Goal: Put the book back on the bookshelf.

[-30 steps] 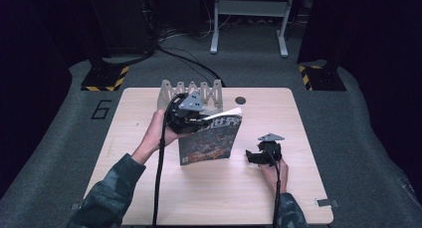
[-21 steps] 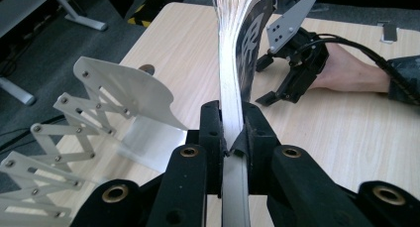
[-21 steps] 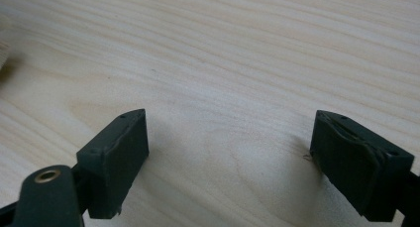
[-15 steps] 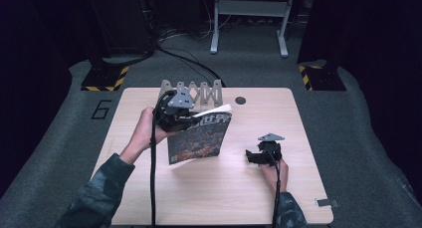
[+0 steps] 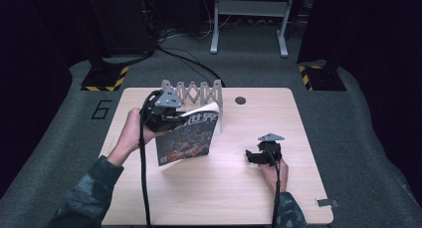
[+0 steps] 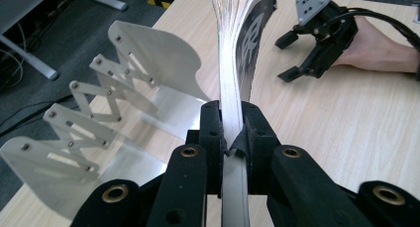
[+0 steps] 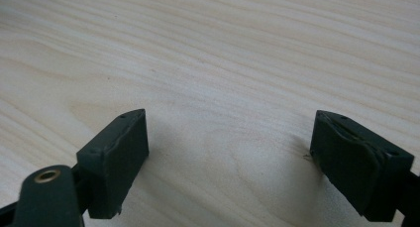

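Dark floor and black stands surround the pale wooden table (image 5: 219, 198), where a white folding rack (image 5: 199, 94) stands near the far edge. Just in front of that rack, the left gripper (image 5: 166, 117) is clamped on the spine edge of a magazine (image 5: 186, 138), held lifted and tilted above the tabletop, its pages fanning out beyond the jaws. Well to the right of the rack, the right gripper (image 5: 259, 157) rests low over bare wood, jaws spread wide and holding nothing.
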Demonstrator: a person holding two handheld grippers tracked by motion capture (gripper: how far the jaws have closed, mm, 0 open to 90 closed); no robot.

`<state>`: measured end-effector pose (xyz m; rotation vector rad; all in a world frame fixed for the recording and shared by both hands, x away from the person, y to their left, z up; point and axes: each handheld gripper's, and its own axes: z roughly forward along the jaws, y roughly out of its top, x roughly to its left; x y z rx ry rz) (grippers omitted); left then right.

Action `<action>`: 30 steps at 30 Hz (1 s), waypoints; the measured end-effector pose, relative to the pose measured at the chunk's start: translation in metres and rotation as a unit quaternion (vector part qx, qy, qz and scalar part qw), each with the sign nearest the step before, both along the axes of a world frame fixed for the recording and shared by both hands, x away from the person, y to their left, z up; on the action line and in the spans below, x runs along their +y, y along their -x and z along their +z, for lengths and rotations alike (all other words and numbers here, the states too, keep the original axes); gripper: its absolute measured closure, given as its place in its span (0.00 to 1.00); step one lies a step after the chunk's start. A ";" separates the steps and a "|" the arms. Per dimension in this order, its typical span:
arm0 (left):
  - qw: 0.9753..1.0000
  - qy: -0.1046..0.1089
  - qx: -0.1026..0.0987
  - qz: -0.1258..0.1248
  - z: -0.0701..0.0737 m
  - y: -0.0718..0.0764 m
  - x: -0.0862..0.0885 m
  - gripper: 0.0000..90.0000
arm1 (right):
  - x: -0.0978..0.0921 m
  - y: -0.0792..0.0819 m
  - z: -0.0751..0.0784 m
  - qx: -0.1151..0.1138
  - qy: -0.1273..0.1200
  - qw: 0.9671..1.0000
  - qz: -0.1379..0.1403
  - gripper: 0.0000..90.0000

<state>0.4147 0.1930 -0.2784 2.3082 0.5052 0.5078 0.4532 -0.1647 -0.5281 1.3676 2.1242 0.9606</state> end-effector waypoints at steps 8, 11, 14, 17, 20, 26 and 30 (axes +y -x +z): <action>1.000 -0.001 0.000 0.017 0.000 0.000 0.016 0.91 | 0.000 0.000 0.000 0.001 -0.001 1.000 -0.002 0.16; 1.000 -0.002 0.000 0.025 0.001 0.000 0.023 0.91 | 0.000 0.000 0.000 0.001 -0.001 1.000 -0.002 0.16; 0.999 -0.004 -0.001 0.035 0.002 0.000 0.028 0.91 | 0.000 0.000 0.000 0.001 0.000 1.000 -0.002 0.16; 0.999 -0.001 -0.001 0.044 0.003 -0.001 0.035 0.91 | 0.000 0.000 0.000 0.001 0.000 1.000 -0.002 0.16; 0.999 -0.001 -0.001 0.052 0.004 -0.003 0.041 0.91 | 0.000 0.000 0.000 0.001 -0.001 1.000 -0.003 0.16; 0.998 0.002 -0.003 0.070 0.004 -0.009 0.050 0.91 | 0.000 0.000 0.000 0.000 0.000 1.000 -0.002 0.16; 0.996 0.002 -0.006 0.086 0.004 -0.015 0.056 0.91 | 0.000 0.000 0.000 -0.001 0.000 1.000 -0.004 0.16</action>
